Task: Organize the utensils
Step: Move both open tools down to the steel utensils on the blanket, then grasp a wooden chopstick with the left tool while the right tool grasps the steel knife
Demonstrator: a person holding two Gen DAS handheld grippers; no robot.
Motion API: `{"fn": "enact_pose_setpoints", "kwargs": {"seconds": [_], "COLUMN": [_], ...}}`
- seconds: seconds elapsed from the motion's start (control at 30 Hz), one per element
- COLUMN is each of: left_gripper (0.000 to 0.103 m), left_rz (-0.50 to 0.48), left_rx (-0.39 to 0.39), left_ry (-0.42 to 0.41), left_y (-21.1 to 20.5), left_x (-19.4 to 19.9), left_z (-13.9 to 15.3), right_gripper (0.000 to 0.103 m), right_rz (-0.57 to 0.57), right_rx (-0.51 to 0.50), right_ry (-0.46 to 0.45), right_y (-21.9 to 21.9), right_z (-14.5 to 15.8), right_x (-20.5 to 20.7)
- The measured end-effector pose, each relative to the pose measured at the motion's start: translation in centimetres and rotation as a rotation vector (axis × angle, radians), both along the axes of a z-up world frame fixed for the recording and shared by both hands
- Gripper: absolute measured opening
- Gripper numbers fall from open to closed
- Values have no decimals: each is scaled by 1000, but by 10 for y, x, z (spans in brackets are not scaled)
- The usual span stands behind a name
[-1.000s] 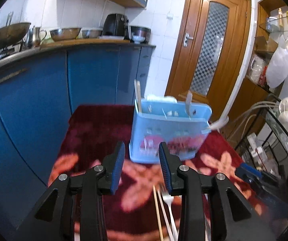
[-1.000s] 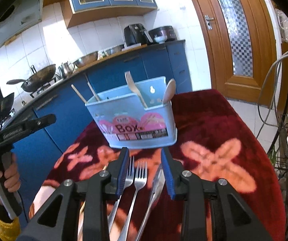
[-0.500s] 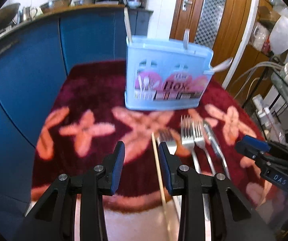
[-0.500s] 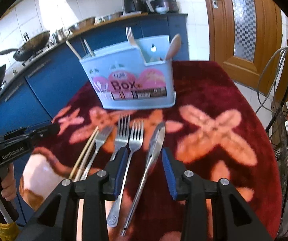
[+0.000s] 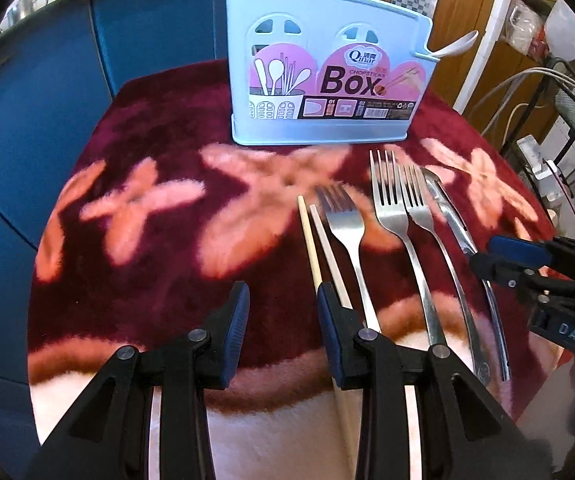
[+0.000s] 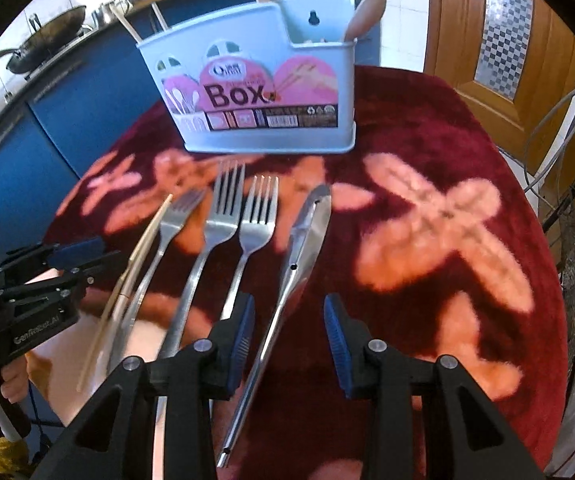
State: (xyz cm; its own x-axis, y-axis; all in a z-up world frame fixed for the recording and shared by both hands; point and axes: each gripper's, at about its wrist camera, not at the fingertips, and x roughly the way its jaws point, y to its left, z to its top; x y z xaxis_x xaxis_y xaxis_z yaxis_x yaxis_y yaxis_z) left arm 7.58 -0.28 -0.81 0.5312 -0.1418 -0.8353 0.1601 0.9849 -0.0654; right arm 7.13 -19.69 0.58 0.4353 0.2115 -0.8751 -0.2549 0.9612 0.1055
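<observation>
Inspecting both grippers poised over loose cutlery laid before the utensil box.

We find the left gripper [image 5: 283,300] with fingers moderately parted and nothing between them; two chopsticks [image 5: 314,240] lie just beside its right finger, which overlaps one of them in view, whether touching we cannot tell. Beyond those, three forks [image 5: 389,204] lie side by side. We find the right gripper [image 6: 289,312] likewise partly spread, empty-handed, with the tongs [image 6: 301,248] running between its fingers, pads clear of them. Ahead of both sets of fingers stands the blue utensil box [image 6: 255,96], upright on the red floral cloth [image 6: 427,140], holding a fork, chopsticks and a spoon.
</observation>
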Motion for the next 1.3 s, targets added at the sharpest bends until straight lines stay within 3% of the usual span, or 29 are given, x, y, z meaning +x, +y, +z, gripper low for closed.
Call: {"fn": "enact_pose_setpoints", "kwargs": {"seconds": [0.17,0.57,0.67,0.73,0.8,1.03,1.3], "left_gripper": [36,36,36,36,36,36,37], "left_rz": [-1,-24,-39,-42,-33,-27,-64], "left_rx": [33,-147,-137,-127,-110,-125,-45], "left_ry": [19,119,126,122,113,133,139], "left_y": [0,13,9,6,7,9,-10], "left_x": [12,18,17,16,15,20,35], "left_z": [-3,5,3,1,1,-1,-6], "right_gripper": [40,43,39,28,24,23,23], "right_rz": [24,46,31,26,22,33,41], "right_rx": [-17,10,21,6,13,13,10], "right_ry": [28,111,115,106,109,139,197], "right_y": [1,0,-3,-5,-10,-12,-10], "right_z": [-2,-4,-4,-4,-4,-3,-5], "right_x": [9,31,34,33,32,34,46]}}
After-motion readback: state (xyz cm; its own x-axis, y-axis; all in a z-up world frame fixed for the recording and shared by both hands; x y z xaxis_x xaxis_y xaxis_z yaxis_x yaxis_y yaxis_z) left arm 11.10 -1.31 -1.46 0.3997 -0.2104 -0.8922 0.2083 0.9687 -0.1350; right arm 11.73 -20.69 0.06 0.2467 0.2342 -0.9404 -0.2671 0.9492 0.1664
